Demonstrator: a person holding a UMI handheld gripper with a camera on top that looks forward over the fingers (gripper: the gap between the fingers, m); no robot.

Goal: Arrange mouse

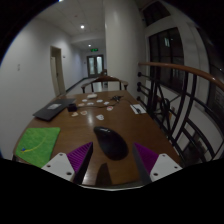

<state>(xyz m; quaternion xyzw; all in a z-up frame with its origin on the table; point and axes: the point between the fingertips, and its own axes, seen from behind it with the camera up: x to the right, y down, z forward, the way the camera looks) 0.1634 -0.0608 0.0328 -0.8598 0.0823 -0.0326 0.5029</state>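
A black computer mouse [110, 143] lies on the brown wooden table [85, 120], between and just ahead of my fingers. My gripper [112, 160] is open, low over the table, with its purple pads [80, 156] on either side of the mouse and a gap at each side. The mouse rests on the table on its own.
A green mat [38, 139] lies at the left of the fingers. A dark laptop [55, 109] sits farther back on the left. White papers [98, 100] and small items lie at the far end. A curved railing [185, 80] runs along the right.
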